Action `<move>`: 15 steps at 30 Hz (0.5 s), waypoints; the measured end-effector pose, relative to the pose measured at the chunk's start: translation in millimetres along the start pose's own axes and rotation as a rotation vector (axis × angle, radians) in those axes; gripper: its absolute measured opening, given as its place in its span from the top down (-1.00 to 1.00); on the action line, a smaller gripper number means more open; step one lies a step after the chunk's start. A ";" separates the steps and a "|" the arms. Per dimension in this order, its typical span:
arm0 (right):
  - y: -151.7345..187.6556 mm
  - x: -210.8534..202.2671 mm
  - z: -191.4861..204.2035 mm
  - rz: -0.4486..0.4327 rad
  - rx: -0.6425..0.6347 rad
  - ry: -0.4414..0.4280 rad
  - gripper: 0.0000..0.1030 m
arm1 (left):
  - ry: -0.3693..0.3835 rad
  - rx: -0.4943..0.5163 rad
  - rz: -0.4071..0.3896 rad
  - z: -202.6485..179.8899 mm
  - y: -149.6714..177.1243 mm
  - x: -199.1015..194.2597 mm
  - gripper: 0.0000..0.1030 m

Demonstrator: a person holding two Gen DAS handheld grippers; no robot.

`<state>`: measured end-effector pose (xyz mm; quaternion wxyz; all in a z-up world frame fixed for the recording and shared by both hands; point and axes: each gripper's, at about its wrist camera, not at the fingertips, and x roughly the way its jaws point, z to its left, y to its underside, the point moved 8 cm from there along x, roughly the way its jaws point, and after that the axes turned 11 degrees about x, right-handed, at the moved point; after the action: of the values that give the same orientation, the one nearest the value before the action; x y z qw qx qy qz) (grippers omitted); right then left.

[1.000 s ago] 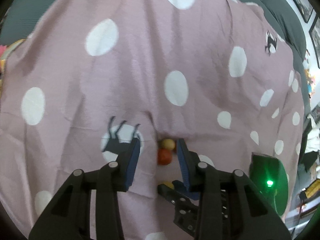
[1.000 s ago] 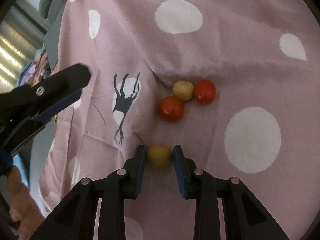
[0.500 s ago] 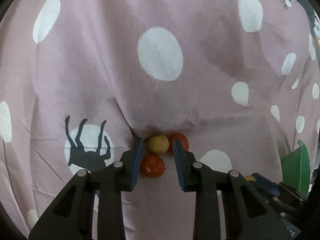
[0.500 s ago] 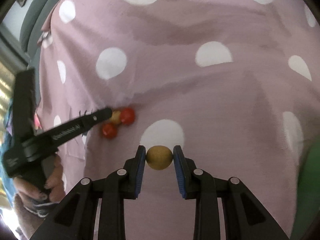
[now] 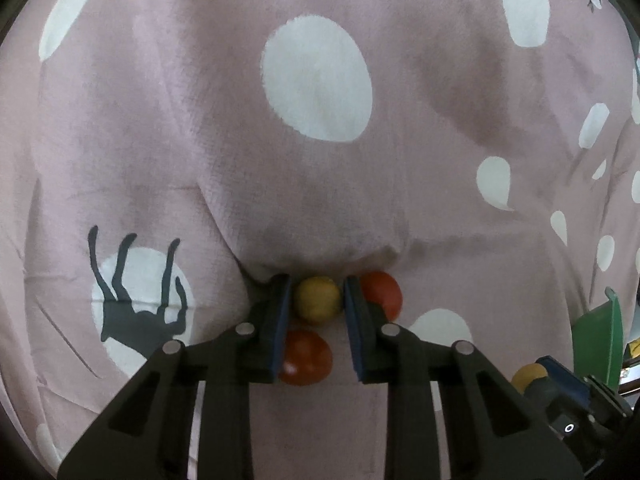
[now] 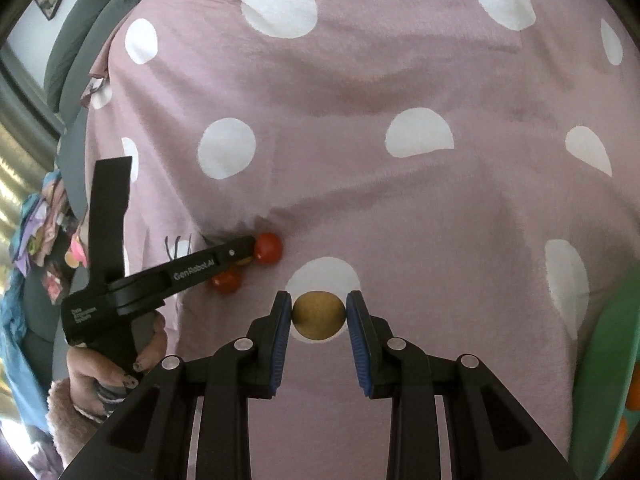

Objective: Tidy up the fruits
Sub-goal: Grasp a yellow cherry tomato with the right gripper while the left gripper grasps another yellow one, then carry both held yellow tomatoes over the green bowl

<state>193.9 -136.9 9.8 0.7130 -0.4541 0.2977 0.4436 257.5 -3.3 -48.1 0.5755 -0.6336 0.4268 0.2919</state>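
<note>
On the pink dotted cloth [image 5: 400,60] a yellow fruit [image 5: 319,299] lies between two red fruits [image 5: 306,356] [image 5: 382,294]. My left gripper [image 5: 317,292] straddles the yellow one; its jaws are closing and the pads touch both sides of the fruit. In the right wrist view the left gripper [image 6: 248,252] reaches in from the left onto that cluster, beside a red fruit [image 6: 269,248]. Above the cloth my right gripper [image 6: 319,308] is shut on another yellow fruit [image 6: 319,316]. It also shows at the lower right of the left wrist view, as the right gripper [image 5: 560,380].
A green container [image 6: 604,360] stands at the right edge, with orange pieces inside; its wall [image 5: 596,340] also shows in the left wrist view. A person's hand [image 6: 120,372] holds the left gripper. Grey cushions [image 6: 80,52] and colourful clutter [image 6: 40,220] border the cloth on the left.
My left gripper has come down onto the fruit cluster and narrowed around the yellow fruit. The right gripper has carried its yellow fruit up and to the right, away from the cluster.
</note>
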 end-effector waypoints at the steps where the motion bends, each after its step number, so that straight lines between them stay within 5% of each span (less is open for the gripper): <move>1: -0.9 -0.4 0.7 -0.003 0.001 0.002 0.41 | -0.006 -0.005 0.003 0.1 0.2 0.0 0.52; 15: -8.2 -44.6 -7.2 -0.122 0.029 -0.010 0.40 | -0.023 0.052 -0.180 -45.9 3.7 -84.4 0.51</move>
<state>181.9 -161.3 46.9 0.7467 -0.4590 0.2720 0.3973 209.4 -30.8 30.4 0.6204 -0.6508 0.3692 0.2350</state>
